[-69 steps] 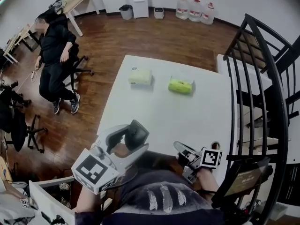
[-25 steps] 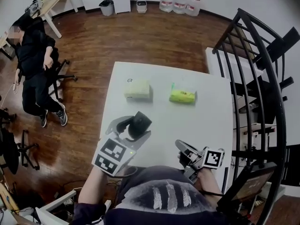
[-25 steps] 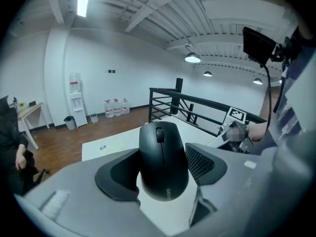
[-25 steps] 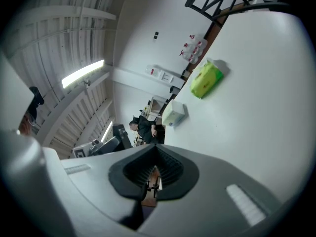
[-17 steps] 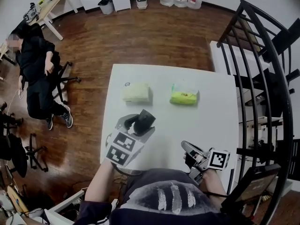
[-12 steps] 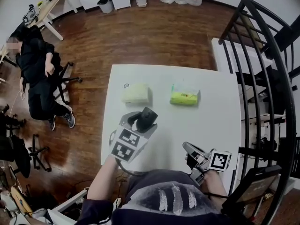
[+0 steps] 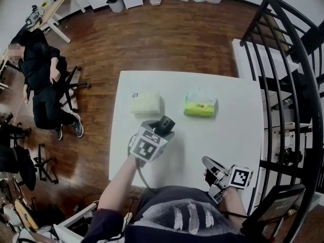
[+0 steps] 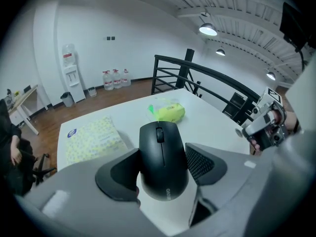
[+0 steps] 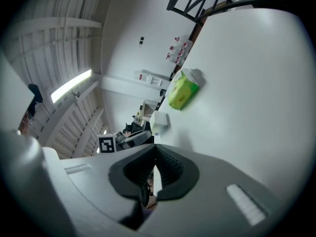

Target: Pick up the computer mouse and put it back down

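1. Starting nearest your body: your right gripper (image 9: 152, 168) sits over the near right corner of the white table (image 7: 233, 115). Its jaws are pressed together with nothing between them, and it is well apart from the work.
2. Your left gripper (image 7: 161, 127) is further out, left of the table's middle, and tilts downward. Its two jaws are clamped on the flanks of the black computer mouse (image 8: 163, 157), which fills the gap between the pads.
3. The mouse's long axis runs along the line in which the gripper points. Its logo end is towards you, and its wheel end faces away, towards the green tissue pack (image 7: 200, 104).
4. This relation governs the put-down: bare tabletop lies directly beneath the mouse, and a shadow shows there. No view settles whether its underside already touches. In all likelihood the placement is a short lowering, and the jaws spread sideways only once the base rests flat.
5. Just beyond the mouse and slightly left lies the pale yellow tissue pack (image 7: 145, 104). It is near the mouse but not touching it, so keep the wheel end short of it. Of your two hands, only the left is placed to finish.
6. Farthest off, beyond the table, a seated person (image 7: 43, 75) occupies a chair on the wood floor.
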Demonstrator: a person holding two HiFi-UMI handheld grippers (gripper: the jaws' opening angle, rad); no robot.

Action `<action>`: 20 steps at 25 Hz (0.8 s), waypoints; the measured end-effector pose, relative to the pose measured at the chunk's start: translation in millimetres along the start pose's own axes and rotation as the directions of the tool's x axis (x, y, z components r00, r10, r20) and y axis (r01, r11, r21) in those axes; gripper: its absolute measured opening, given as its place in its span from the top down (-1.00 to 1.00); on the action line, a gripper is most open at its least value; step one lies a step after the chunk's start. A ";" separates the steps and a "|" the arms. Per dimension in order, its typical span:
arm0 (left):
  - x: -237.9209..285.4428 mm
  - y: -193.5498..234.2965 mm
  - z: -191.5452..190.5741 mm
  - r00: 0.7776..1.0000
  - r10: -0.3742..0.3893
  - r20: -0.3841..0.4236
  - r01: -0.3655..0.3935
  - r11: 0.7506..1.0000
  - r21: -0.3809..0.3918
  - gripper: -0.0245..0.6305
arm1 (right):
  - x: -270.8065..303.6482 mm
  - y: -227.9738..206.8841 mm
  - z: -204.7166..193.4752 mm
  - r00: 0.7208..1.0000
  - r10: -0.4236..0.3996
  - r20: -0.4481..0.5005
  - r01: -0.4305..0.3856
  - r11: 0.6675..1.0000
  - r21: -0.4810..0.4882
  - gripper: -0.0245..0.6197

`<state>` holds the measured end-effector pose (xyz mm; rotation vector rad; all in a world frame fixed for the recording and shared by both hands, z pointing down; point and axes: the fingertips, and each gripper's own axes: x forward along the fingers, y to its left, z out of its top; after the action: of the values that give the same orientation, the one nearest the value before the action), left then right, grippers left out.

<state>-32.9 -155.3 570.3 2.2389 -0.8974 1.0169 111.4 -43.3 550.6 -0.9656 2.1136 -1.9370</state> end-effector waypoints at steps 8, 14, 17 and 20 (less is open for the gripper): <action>37.0 10.9 -19.3 0.996 -0.010 -0.086 0.008 0.999 -0.035 -0.01 | 5.2 -4.0 7.7 1.000 -0.005 -0.022 0.005 1.000 0.001 0.91; 57.7 14.8 -35.4 0.992 -0.009 -0.126 0.004 0.999 -0.037 -0.01 | 9.3 -6.3 6.7 1.000 -0.005 -0.030 0.005 1.000 0.004 0.91; 62.4 14.4 -37.6 0.990 -0.015 -0.138 0.011 0.999 -0.033 -0.01 | 10.1 -7.4 5.8 1.000 -0.012 -0.029 0.012 1.000 0.005 0.91; 68.6 17.4 -41.6 0.989 -0.009 -0.146 0.005 1.000 -0.023 -0.01 | 10.8 -8.3 3.7 0.999 -0.019 -0.029 0.019 1.000 0.008 0.91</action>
<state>-30.3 -162.7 652.1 2.1164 -0.8329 1.1450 107.8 -52.0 561.1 -0.9654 2.1180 -1.9781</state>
